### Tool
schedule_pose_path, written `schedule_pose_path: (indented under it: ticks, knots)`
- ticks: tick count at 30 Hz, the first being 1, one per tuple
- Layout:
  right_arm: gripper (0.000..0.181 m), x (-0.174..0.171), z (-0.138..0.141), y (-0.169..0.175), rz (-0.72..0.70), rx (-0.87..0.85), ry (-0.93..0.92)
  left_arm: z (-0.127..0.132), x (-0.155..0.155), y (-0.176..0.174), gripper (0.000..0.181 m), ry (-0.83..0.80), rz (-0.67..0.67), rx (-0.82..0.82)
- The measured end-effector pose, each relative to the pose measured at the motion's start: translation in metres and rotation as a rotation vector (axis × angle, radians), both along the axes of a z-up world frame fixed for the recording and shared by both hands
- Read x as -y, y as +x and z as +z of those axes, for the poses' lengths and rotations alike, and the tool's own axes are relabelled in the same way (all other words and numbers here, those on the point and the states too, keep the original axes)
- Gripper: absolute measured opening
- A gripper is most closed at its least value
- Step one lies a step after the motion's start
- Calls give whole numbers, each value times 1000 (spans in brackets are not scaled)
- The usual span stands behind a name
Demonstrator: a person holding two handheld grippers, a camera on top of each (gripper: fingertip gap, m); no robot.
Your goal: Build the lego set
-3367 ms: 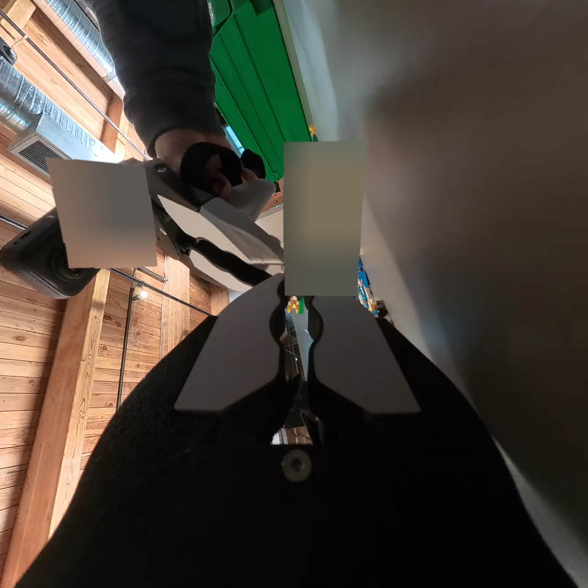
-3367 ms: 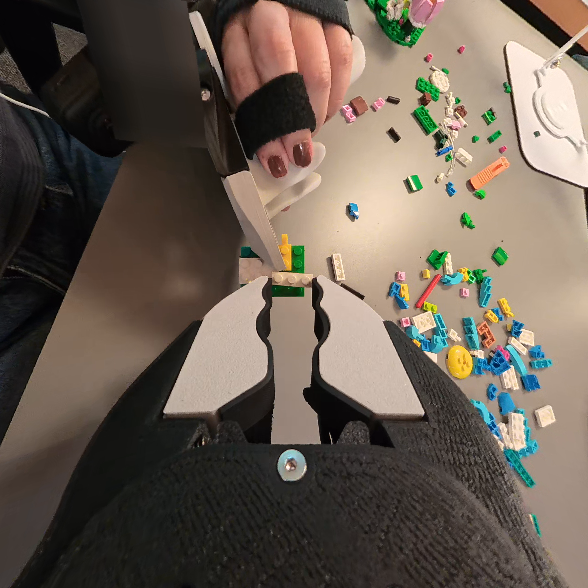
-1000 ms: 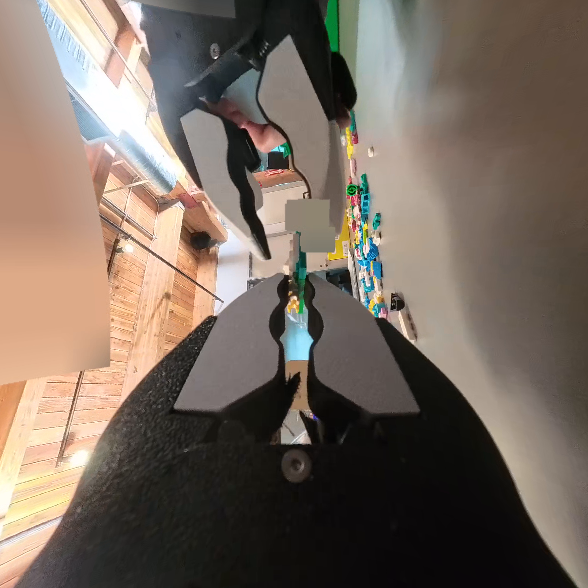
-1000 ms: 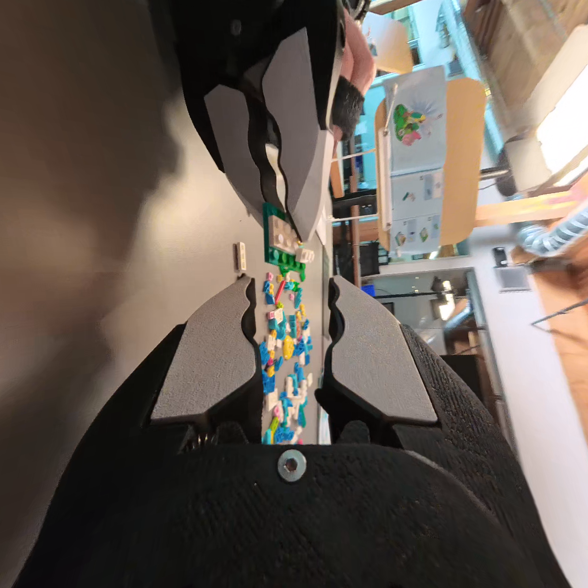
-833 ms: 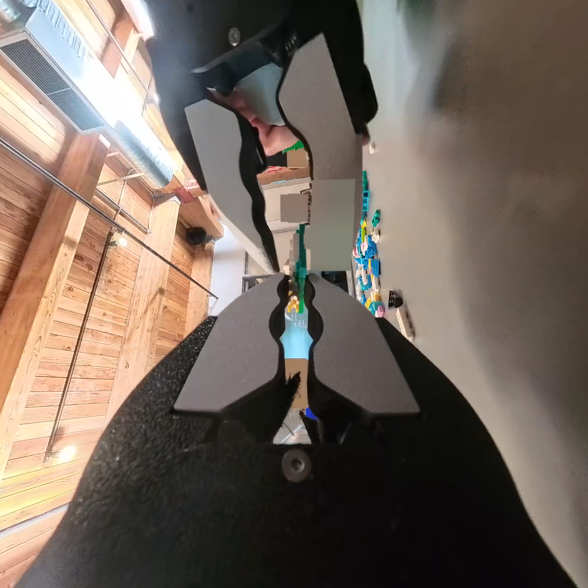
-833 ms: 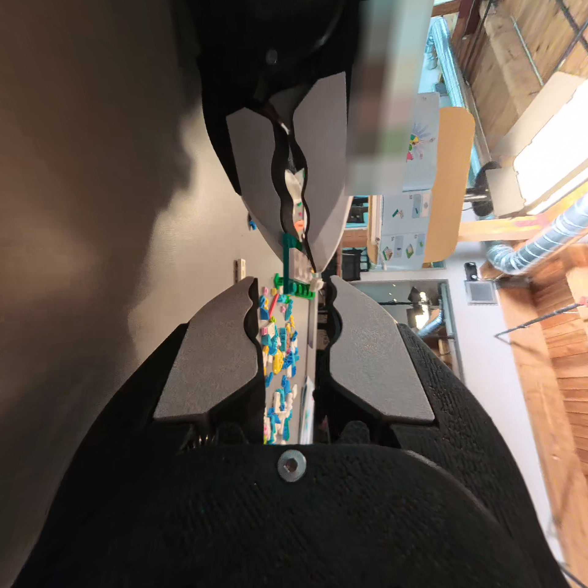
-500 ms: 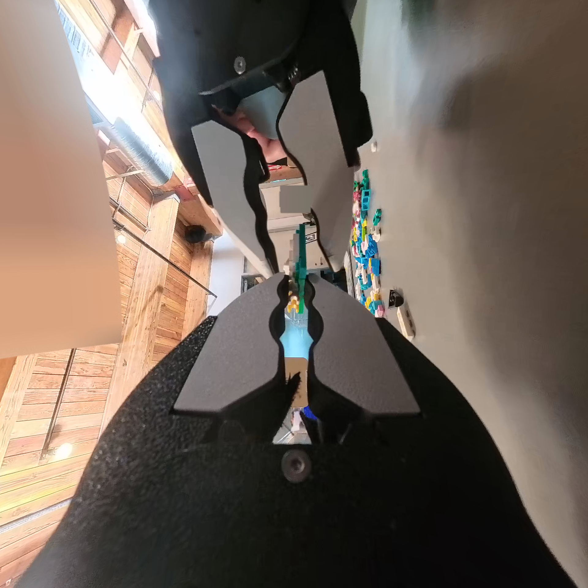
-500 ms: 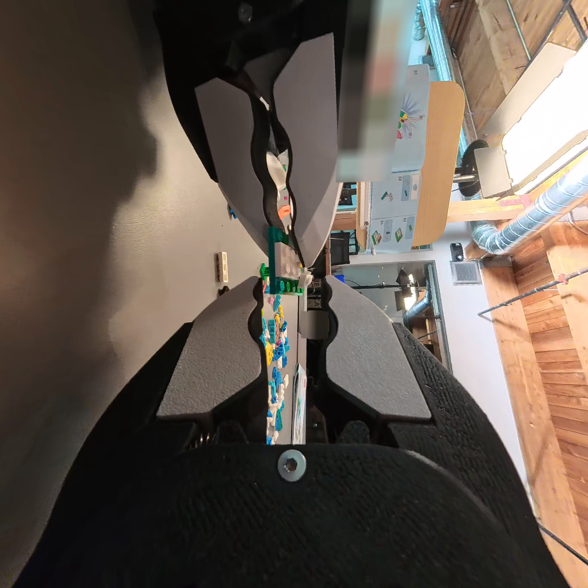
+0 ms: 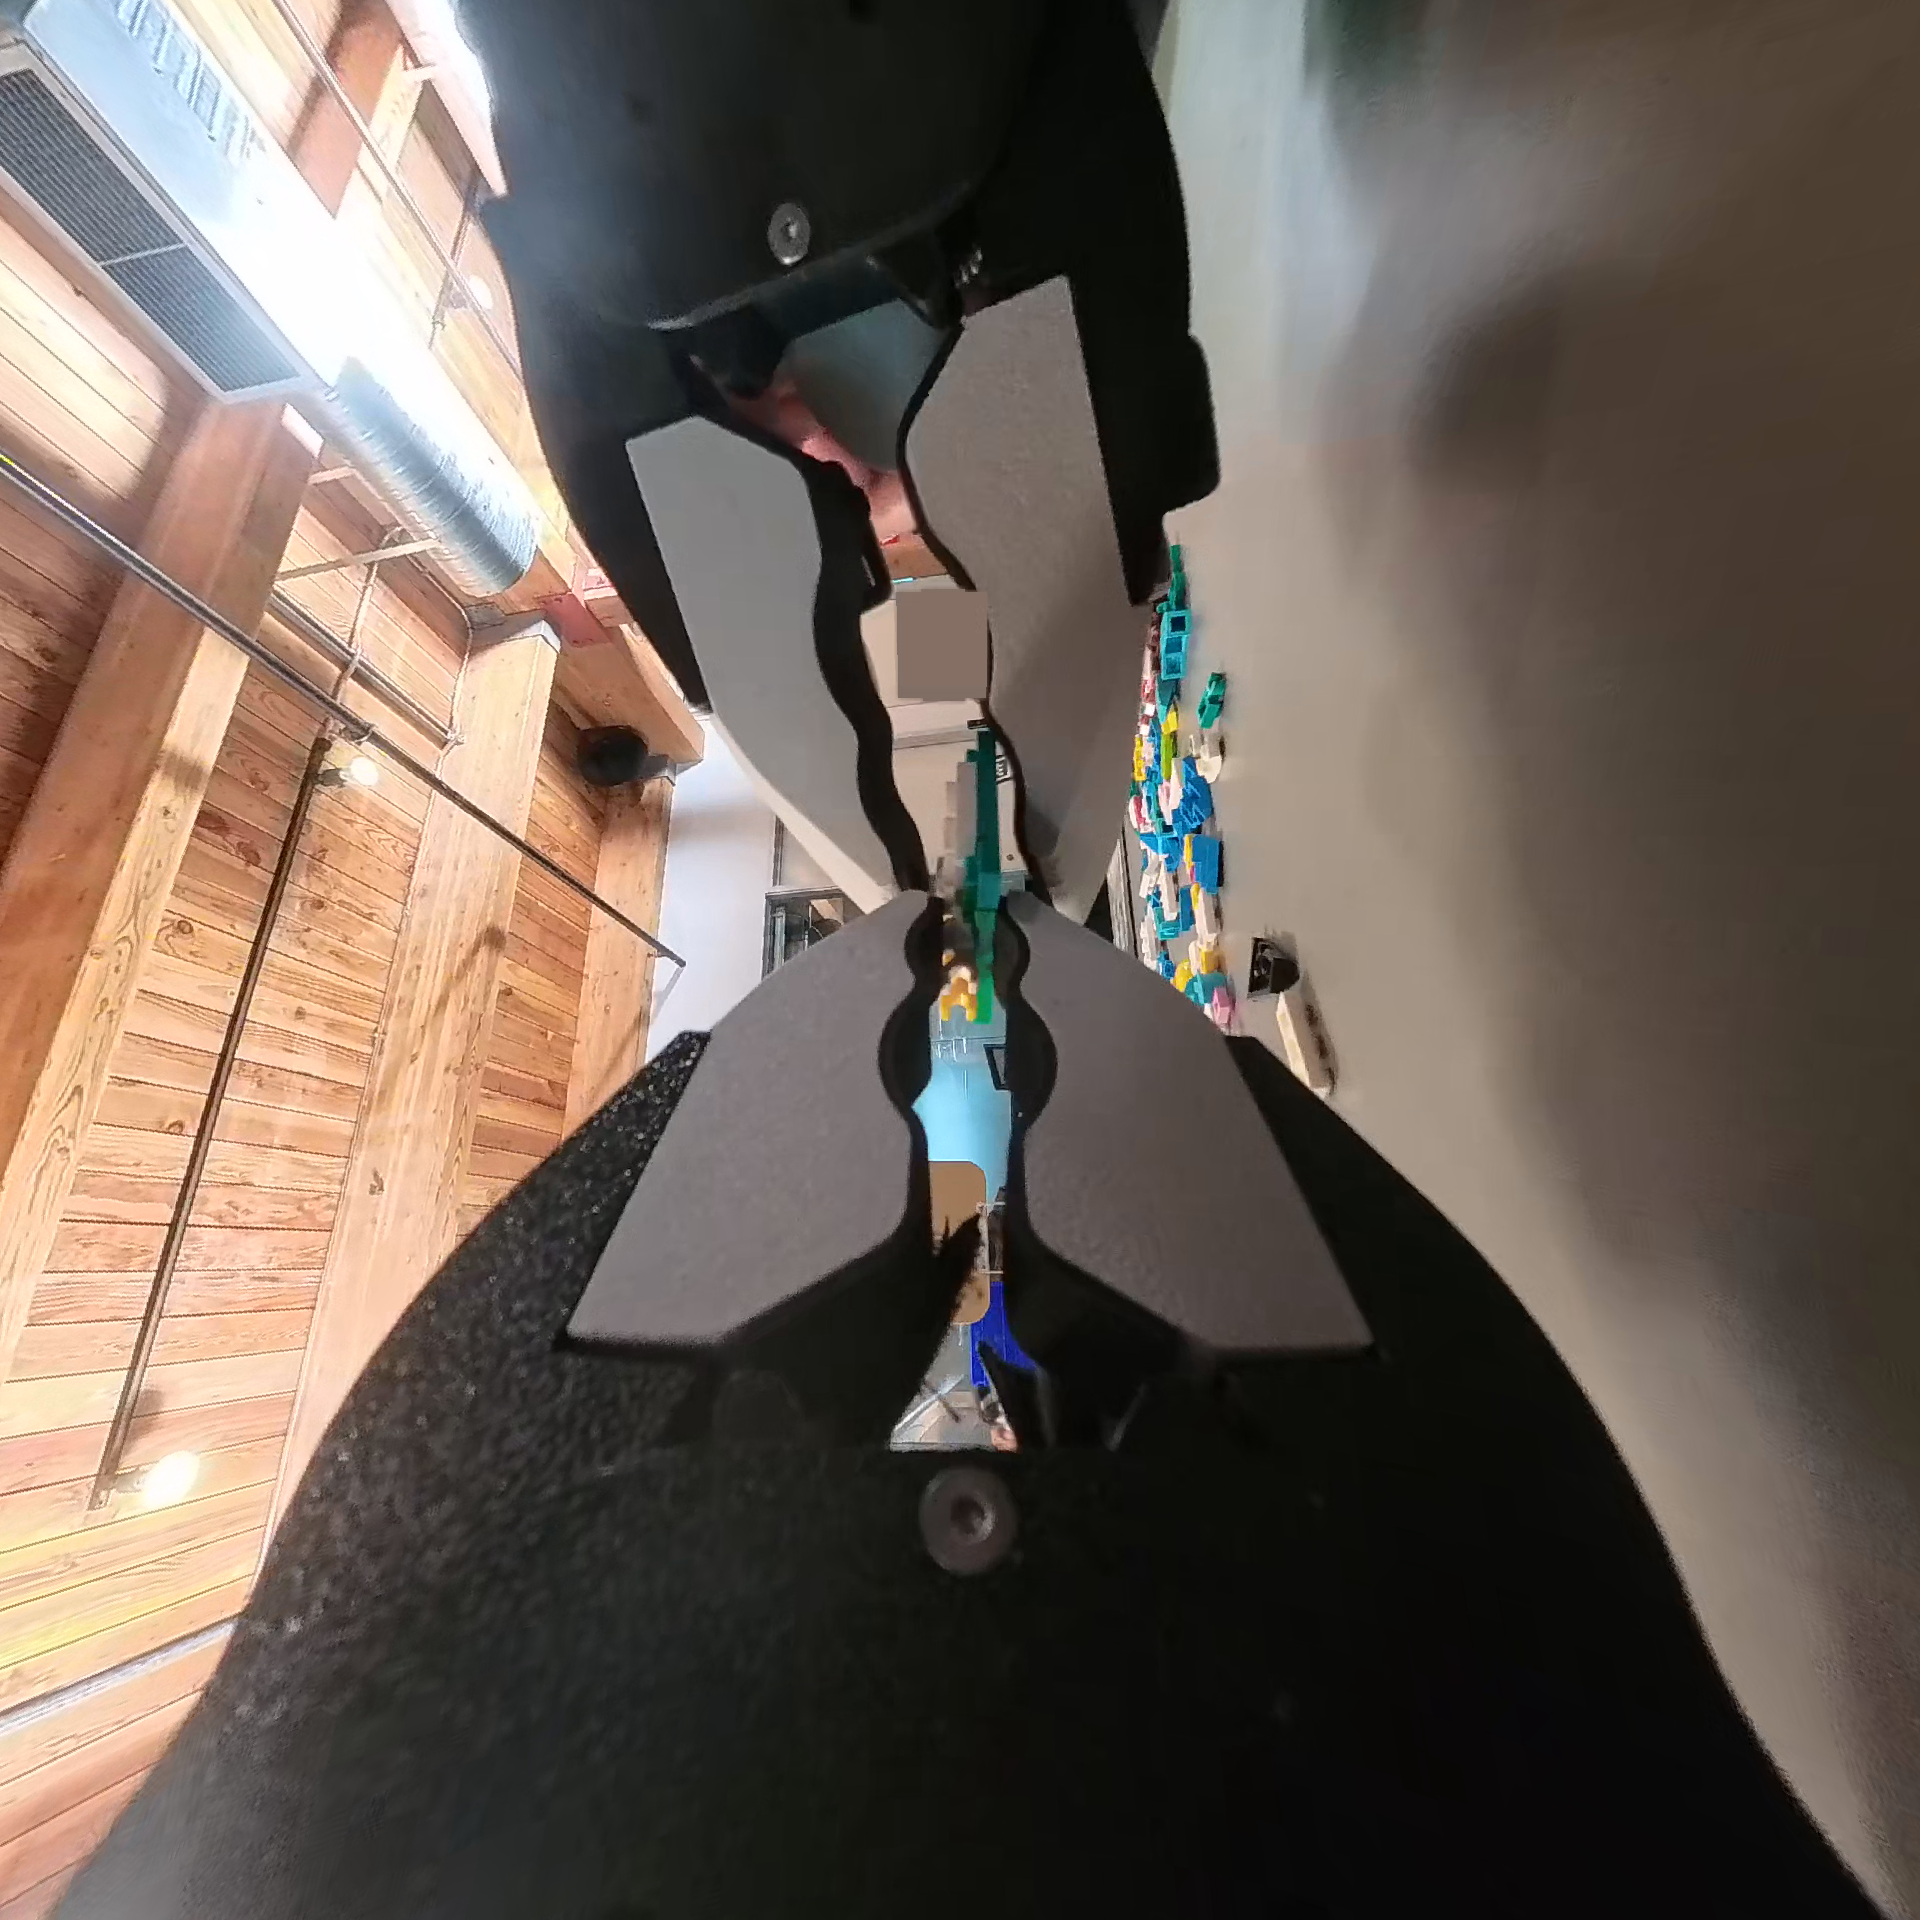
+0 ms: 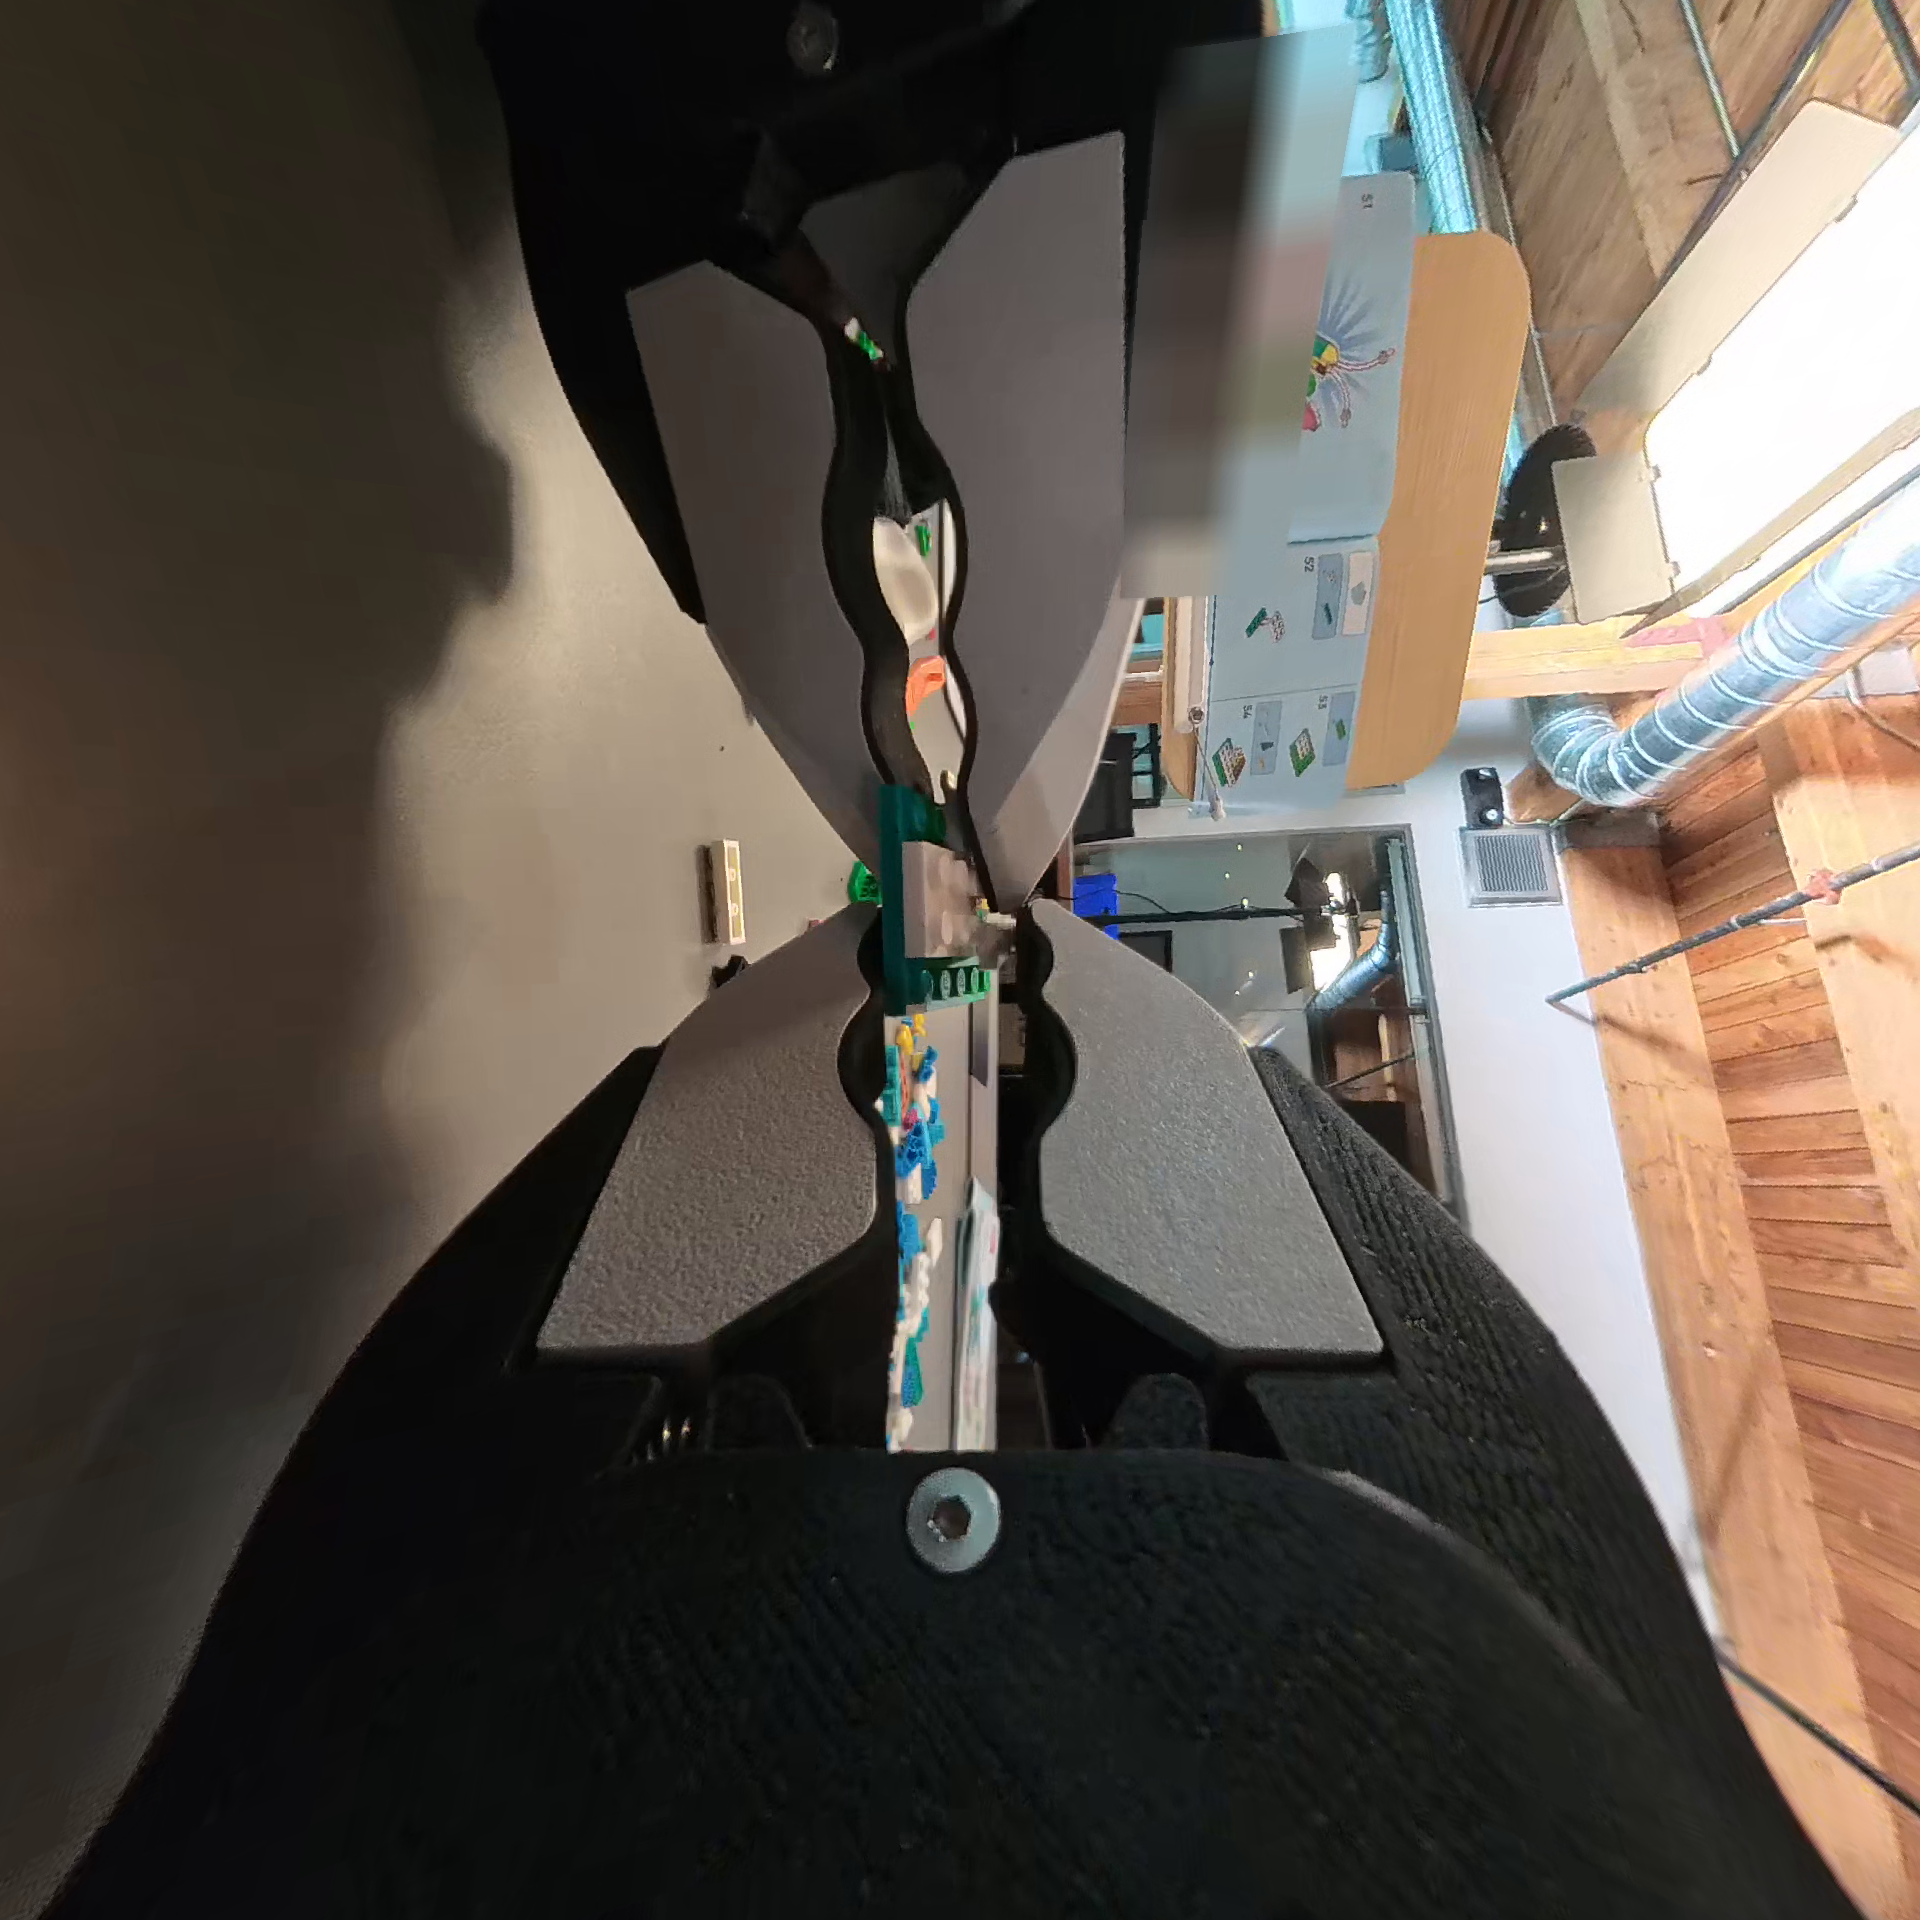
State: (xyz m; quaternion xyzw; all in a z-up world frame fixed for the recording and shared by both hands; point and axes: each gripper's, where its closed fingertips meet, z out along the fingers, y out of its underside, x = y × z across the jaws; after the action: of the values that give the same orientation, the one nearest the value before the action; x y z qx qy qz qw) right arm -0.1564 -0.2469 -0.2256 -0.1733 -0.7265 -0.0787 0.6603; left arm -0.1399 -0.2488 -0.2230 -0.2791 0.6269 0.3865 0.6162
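A: Left wrist view. The left gripper point(image 9: 971, 920), with grey textured plates on a black body, has its jaws drawn in tight on the small lego assembly of a dark green plate with yellow and grey bricks point(image 9: 977, 883). The assembly sits edge-on at frame centre, lifted off the grey tabletop point(image 9: 1558, 727).

B: And the other tool?

A: The right gripper point(image 9: 971, 862) comes in from the top of the frame, tips pointing down and meeting the left tips at the assembly. Its jaws stand a little apart, either side of the green plate's far end. Whether they press it, I cannot tell.

B: Right wrist view?

A: Same meeting, mirrored. The right gripper point(image 10: 945, 920) enters from the bottom with a clear gap between its jaws. The lego assembly point(image 10: 930, 914) sits in that gap at the tips, grey studded bricks facing the camera on the green plate. The left gripper point(image 10: 940, 831) hangs from the top, jaws nearly together on the plate's upper end.

B: Surroundings?

A: A loose scatter of blue, white, yellow and pink lego pieces point(image 9: 1179, 831) lies on the tabletop at right of centre in the left view. A small white studded plate point(image 10: 724, 891) lies alone on the tabletop, left of centre in the right view. An open instruction booklet on a pale wooden stand point(image 10: 1340, 540) is at upper right.
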Motion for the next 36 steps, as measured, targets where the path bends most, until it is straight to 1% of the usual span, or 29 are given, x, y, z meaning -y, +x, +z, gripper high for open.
schedule_pose_path:
  ticks: [5, 11, 12, 15, 20, 23, 30, 36]
  knots:
    - [19, 1, 1, 1, -3, -35, -90, 1, 1, 1, 8, -2, -7, 8]
    - [16, -2, 0, 3, -12, -55, -139, 3, 1, 2, 12, -6, -15, 23]
    - [11, -4, 2, 4, -20, -63, -147, 3, 1, 2, 14, -12, -20, 31]
    - [10, -5, 4, 5, -13, -79, -191, 6, 1, 1, 13, -23, -25, 63]
    - [10, -3, 5, 5, -4, -86, -189, 6, 2, 2, 12, -9, -24, 44]
    - [11, -1, 7, 6, 27, -99, -233, 7, 5, 4, 11, -3, -37, 37]
    - [13, 12, 10, 11, 166, -106, -361, 10, 15, 12, 10, 2, -100, 49]
    - [13, 17, 8, 13, 195, -90, -294, 8, 18, 15, 9, -16, -127, 46]
